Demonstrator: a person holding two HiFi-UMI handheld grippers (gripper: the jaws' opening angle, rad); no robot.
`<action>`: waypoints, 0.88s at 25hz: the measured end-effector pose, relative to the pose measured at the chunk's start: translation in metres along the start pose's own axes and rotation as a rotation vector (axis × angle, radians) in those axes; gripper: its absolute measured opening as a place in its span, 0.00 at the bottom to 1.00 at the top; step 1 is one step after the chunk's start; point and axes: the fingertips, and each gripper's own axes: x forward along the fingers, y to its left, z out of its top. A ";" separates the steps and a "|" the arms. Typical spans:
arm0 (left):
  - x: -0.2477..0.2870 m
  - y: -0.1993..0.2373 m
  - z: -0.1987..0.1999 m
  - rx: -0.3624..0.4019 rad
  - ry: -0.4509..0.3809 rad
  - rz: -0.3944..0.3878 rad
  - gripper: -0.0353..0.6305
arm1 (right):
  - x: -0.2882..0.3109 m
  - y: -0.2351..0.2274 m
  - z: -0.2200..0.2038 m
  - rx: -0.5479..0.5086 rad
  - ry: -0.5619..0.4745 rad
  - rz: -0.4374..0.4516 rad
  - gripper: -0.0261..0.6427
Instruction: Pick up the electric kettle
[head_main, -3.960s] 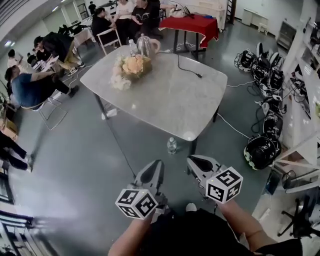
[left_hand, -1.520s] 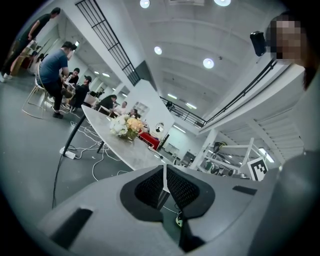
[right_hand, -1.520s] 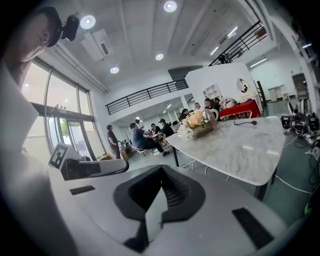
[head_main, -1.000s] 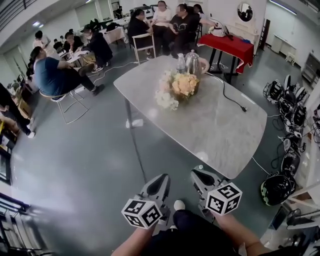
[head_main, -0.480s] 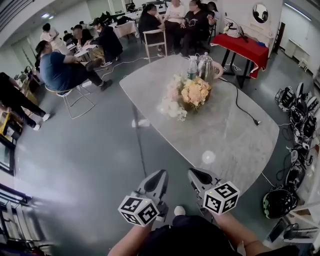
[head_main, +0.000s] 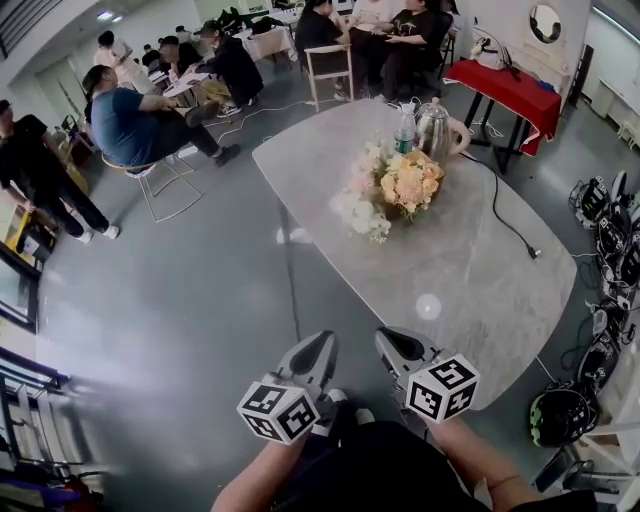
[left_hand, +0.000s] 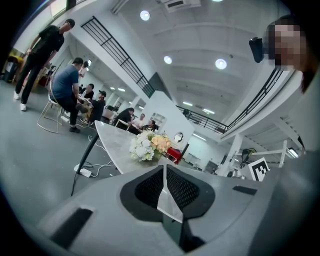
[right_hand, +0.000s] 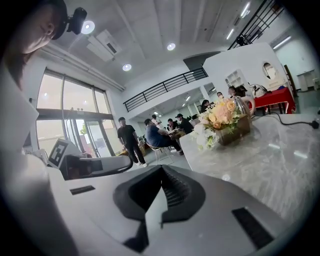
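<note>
On the table (head_main: 470, 280), the kettle (head_main: 435, 127) stands right of a bottle (head_main: 405, 131), behind the flowers (head_main: 393, 190).

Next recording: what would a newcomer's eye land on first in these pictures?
The flower arrangement in the middle of the pale marble table draws the eye first. The electric kettle stands just behind it, toward the table's far end. At the bottom of the head view, the left gripper and right gripper point toward the table, both shut and empty.

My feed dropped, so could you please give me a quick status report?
Left gripper and right gripper shut, empty, by the table's near edge. Electric kettle on far end, untouched. Flower arrangement in between.
</note>
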 end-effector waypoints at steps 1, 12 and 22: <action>0.000 0.003 0.002 -0.001 -0.001 0.006 0.09 | 0.004 0.000 0.001 0.002 0.001 0.006 0.05; 0.019 0.043 0.024 -0.021 -0.011 0.008 0.09 | 0.058 0.003 0.008 -0.019 0.032 0.028 0.05; 0.038 0.125 0.082 -0.015 -0.035 0.020 0.09 | 0.153 0.013 0.038 -0.038 0.035 0.033 0.05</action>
